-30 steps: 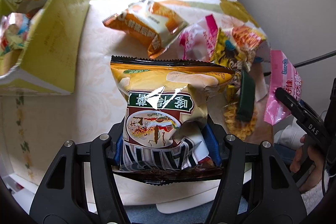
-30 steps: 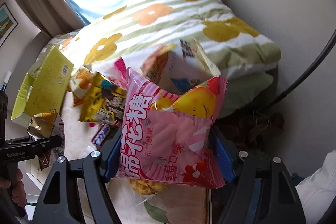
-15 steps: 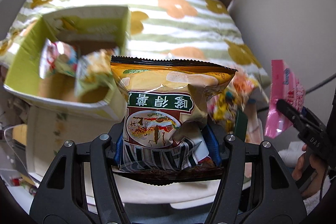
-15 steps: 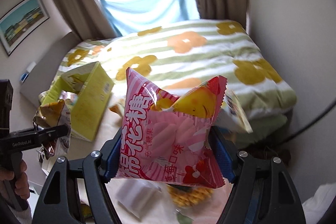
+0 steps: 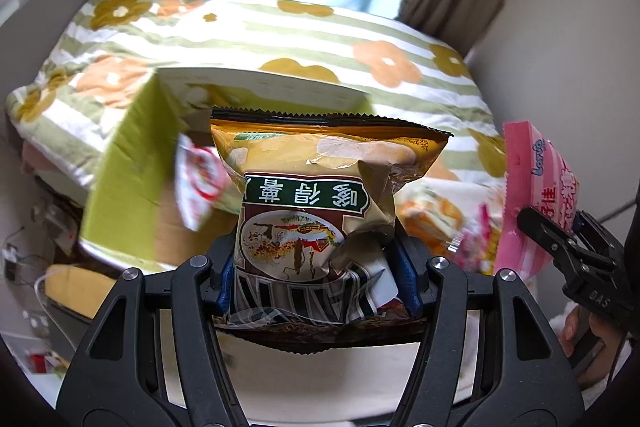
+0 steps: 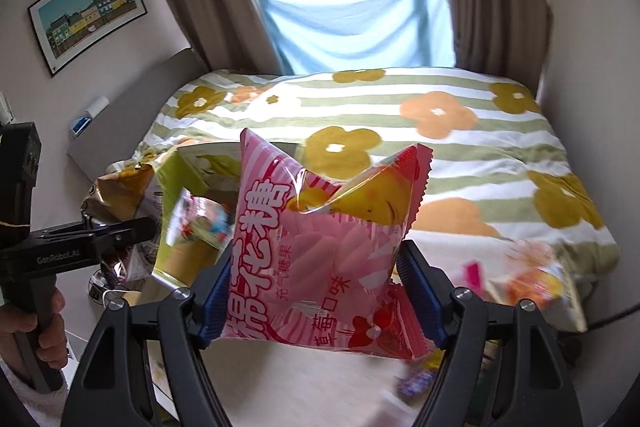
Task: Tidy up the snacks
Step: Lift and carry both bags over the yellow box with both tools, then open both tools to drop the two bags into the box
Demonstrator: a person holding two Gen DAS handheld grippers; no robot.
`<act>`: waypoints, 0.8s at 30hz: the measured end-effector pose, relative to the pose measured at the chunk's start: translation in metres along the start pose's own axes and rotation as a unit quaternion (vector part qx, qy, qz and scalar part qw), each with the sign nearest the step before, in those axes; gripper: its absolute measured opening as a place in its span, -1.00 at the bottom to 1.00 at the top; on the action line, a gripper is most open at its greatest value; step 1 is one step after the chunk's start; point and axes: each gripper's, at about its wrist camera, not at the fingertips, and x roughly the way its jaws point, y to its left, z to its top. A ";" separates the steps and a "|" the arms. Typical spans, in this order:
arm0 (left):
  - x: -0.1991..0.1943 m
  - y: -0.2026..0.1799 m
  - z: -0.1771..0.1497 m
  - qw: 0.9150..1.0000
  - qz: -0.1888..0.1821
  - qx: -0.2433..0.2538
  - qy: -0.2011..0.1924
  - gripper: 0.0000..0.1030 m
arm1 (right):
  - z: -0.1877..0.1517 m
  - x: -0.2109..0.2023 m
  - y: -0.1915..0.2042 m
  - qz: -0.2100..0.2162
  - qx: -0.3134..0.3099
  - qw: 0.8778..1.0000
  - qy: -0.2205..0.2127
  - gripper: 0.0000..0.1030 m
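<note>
My left gripper [image 5: 318, 279] is shut on a gold and brown snack bag [image 5: 316, 203] and holds it up in front of an open yellow-green cardboard box [image 5: 132, 179] with snack packs inside. My right gripper [image 6: 320, 287] is shut on a pink marshmallow bag [image 6: 320, 247], held in the air; the bag also shows at the right of the left wrist view [image 5: 532, 195]. The box [image 6: 180, 195] shows left of the pink bag in the right wrist view, with the left gripper [image 6: 132, 231] and its gold bag [image 6: 120, 195] beside it.
A bed with a flowered, striped quilt [image 6: 440, 131] fills the background below a curtained window. Several loose snack packs [image 5: 436, 219] lie on the table to the right of the box, blurred. The pale table surface [image 6: 304, 387] lies below the grippers.
Both grippers have lifted and tilted up with their bags. The left one has swung left from the loose snacks toward the open box, which now sits behind the gold bag.
</note>
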 end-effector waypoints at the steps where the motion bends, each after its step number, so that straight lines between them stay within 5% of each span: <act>1: 0.003 0.014 0.005 1.000 0.005 0.000 0.002 0.12 | 0.005 0.012 0.013 0.003 -0.004 1.000 0.002 0.40; 9: 0.040 0.095 0.028 0.999 0.028 0.007 0.035 0.13 | 0.026 0.075 0.076 0.020 -0.006 1.000 0.017 0.40; 21: 0.085 0.123 0.005 0.997 0.032 0.033 0.067 0.20 | 0.028 0.129 0.119 0.028 -0.015 0.997 0.066 0.40; 22: 0.087 0.123 0.003 0.997 0.032 0.034 0.067 0.24 | 0.029 0.132 0.121 0.028 -0.016 0.997 0.069 0.41; 24: 0.088 0.122 0.002 0.997 0.036 0.040 0.063 0.83 | 0.028 0.137 0.120 0.031 -0.015 0.997 0.075 0.40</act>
